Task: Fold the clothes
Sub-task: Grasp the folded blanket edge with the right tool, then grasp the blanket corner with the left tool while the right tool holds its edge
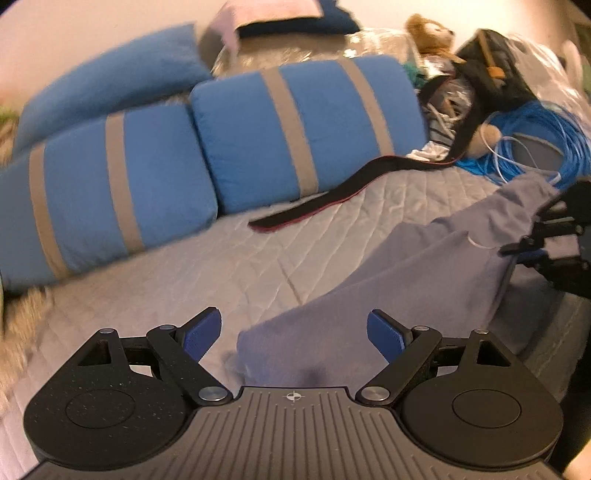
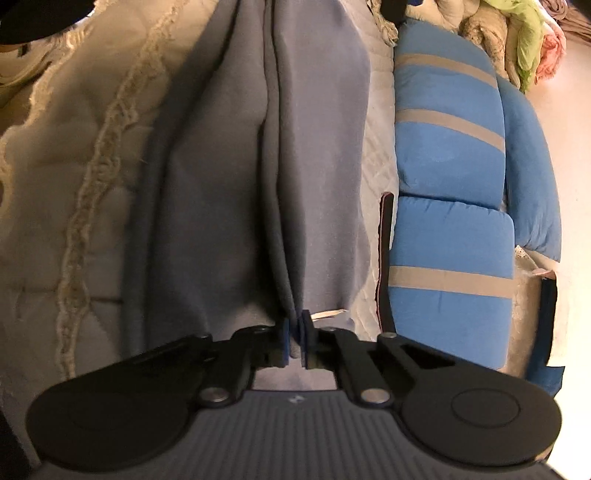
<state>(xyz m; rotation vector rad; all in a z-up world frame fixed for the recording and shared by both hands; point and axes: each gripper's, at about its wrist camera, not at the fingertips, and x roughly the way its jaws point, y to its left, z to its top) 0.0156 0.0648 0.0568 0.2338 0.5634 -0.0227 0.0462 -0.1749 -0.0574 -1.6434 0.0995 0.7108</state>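
Note:
A grey-lilac garment (image 1: 424, 280) lies stretched across the quilted bed cover, running from bottom centre to the right in the left wrist view. My left gripper (image 1: 294, 334) stands open just above its near end, blue pads wide apart, cloth below the gap. In the right wrist view the same garment (image 2: 229, 177) runs away from me in long folds. My right gripper (image 2: 294, 341) is shut on a bunched edge of the garment, with cloth pinched between its blue pads. The right gripper (image 1: 546, 236) also shows at the right edge of the left wrist view, on the garment's far end.
Blue pillows with grey stripes (image 1: 177, 155) line the far side of the bed (image 1: 221, 266). A black strap (image 1: 351, 192) lies across the cover. Blue cable (image 1: 532, 136), a black bag (image 1: 491, 70) and a soft toy (image 1: 428, 33) are piled at the back right. A lace-edged cream blanket (image 2: 74, 166) lies left of the garment.

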